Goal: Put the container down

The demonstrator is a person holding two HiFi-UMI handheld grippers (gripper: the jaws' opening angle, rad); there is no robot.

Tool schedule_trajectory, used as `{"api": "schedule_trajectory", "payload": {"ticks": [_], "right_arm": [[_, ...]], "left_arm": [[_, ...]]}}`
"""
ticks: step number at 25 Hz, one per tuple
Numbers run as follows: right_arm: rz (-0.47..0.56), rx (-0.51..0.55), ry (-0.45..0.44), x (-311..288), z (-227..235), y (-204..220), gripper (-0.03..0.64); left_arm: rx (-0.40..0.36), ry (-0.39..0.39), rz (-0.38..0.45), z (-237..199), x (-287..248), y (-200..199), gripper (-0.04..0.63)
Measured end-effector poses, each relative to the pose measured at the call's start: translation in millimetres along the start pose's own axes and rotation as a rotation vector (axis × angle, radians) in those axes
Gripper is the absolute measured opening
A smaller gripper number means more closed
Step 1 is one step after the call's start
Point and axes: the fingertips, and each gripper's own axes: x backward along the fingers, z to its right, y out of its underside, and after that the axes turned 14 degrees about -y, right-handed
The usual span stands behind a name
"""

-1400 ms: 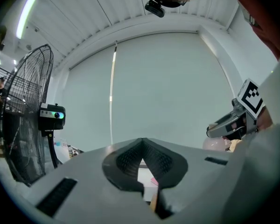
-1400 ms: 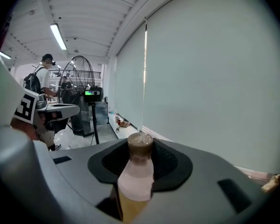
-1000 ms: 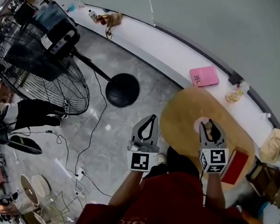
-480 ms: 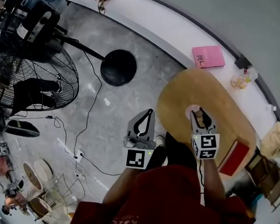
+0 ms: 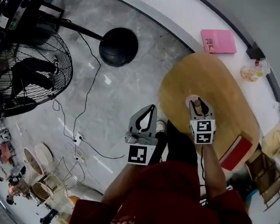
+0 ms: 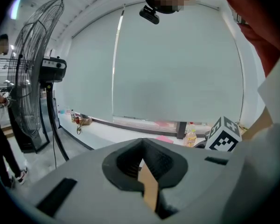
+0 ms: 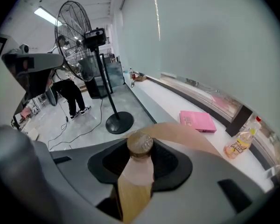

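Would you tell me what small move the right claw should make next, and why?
Probably lower the right claw straight down to the wooden table before opening it: it is closed on the container above bare tabletop, and the pictures do not show whether the base rests there yet.

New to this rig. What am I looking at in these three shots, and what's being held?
No robot: a person holds a hand-held gripper in each hand. One picture looks down from their head; the other two ride on the hand-held grippers, looking along the jaws. The left hand-held gripper is shut, empty. The right hand-held gripper grips a small pale container with a round bronze cap, over the oval wooden table. A flat red rectangular item lies at the table's edge.
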Motion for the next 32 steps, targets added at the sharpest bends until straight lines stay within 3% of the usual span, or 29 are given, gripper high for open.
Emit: {"api": "schedule_trajectory", "payload": {"ticks": [12,20,32], "right_arm": [[-0.095,-0.002,-0.024,-71,21,45,0.137],[-0.142,0.021,-0.029,-103,32,67,0.137],[-0.1,0.089,-0.027,-108,27,76,0.137]], "left_arm": [[0.01,-0.028,-0.127,2,-2,56,0.005],[0.02,-0.043,-0.151,9,-10,71,0.005],[0.006,-0.04,-0.177,15,-11,84,0.005]]}}
